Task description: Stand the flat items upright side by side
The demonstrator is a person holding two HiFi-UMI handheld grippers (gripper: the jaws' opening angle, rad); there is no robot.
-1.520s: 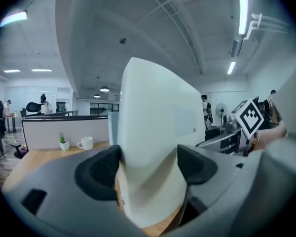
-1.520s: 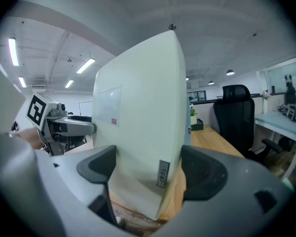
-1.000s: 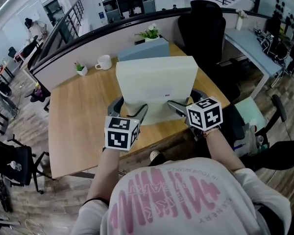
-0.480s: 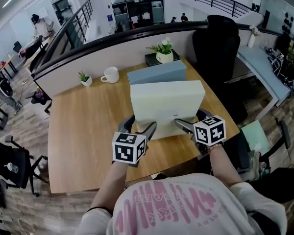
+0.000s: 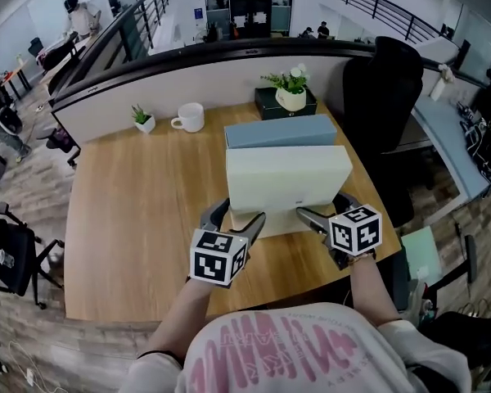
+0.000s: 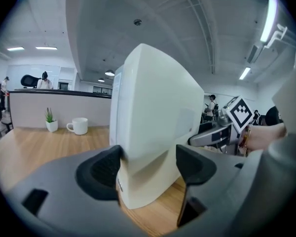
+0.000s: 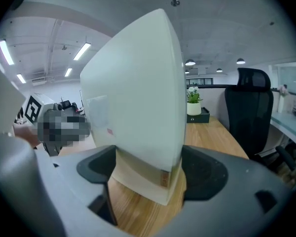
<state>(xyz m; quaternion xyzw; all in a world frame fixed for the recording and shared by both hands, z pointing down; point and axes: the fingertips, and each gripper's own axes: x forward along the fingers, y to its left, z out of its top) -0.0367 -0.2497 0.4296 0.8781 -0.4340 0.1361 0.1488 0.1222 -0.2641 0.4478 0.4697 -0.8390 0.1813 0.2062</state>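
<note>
**Left hand-held gripper** (image 5: pixel 236 218): at 7 o'clock of the cream box. Its jaws are set wide and clamped on the box's lower near-left corner, one pad on each broad face. The forearm reaches forward toward 12 o'clock, nose dipped slightly, marker cube on top.

**Cream flat box** (image 5: pixel 286 174): stands upright on its long edge at the middle of the bench (image 5: pixel 131 219). I cannot tell whether the bottom edge rests on the wood or sits just above it. Judged stiff card with smooth faces, probably light and hollow. It is tall and narrow, so it should tip easily. Best hold: low at both end corners, pads flat on the faces, without crushing pressure.

**Blue-grey flat box** (image 5: pixel 290 129): upright and parallel, just beside the cream box at its 12 o'clock.

**Right hand-held gripper** (image 5: pixel 323 207): at 5 o'clock of the cream box, jaws clamped on the lower near-right corner. The forearm mirrors the left.

**Mug** (image 5: pixel 190 116): at 10 o'clock, well apart.
</note>
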